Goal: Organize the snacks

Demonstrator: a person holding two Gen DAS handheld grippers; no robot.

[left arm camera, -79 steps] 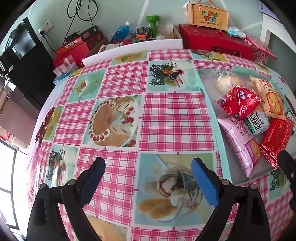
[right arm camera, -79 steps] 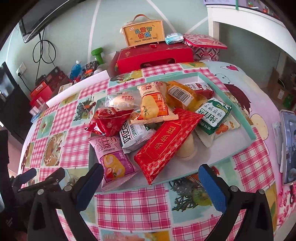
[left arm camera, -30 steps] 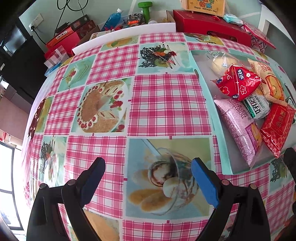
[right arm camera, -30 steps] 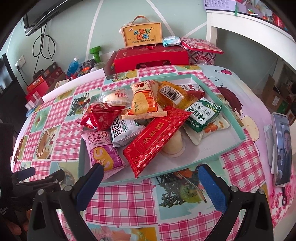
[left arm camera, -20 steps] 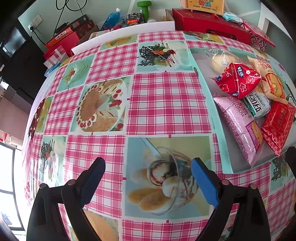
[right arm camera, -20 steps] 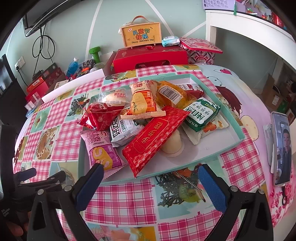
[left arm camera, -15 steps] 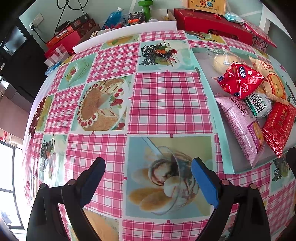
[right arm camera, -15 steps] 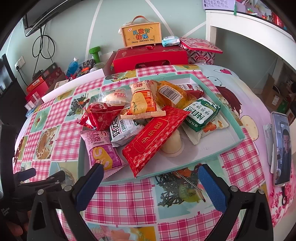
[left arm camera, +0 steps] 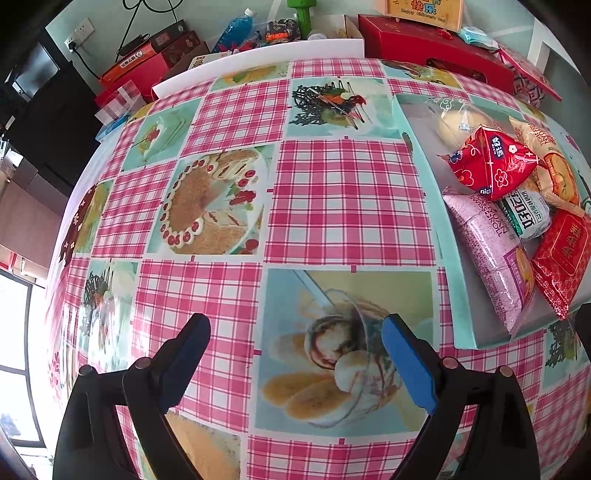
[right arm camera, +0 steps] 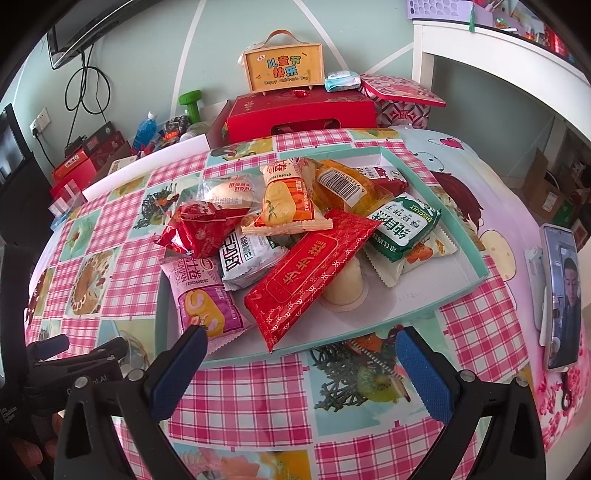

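Note:
A teal-rimmed shallow tray [right arm camera: 461, 236] holds a heap of several snack packets: a long red packet [right arm camera: 310, 273], a pink roll packet [right arm camera: 203, 295], a green biscuit packet [right arm camera: 404, 229], an orange packet [right arm camera: 288, 199] and a red pouch [right arm camera: 199, 225]. My right gripper [right arm camera: 299, 347] hovers open just in front of the tray's near rim with nothing between its blue pads. My left gripper [left arm camera: 295, 332] hangs open over the bare tablecloth, left of the tray [left arm camera: 424, 206]; the pink packet [left arm camera: 491, 254] and red pouch [left arm camera: 491, 166] lie at that view's right edge.
A pink plaid tablecloth [left arm camera: 347, 199] with food pictures covers the table. A red gift box [right arm camera: 299, 110] and a yellow handled box [right arm camera: 284, 68] stand behind it. A phone on a stand [right arm camera: 561, 295] sits at the table's right edge. Boxes and bottles [left arm camera: 236, 31] crowd the far left.
Over the last second nothing has visibly changed; both grippers hold still and stay open. Before that, the left view tipped down slightly toward the cloth.

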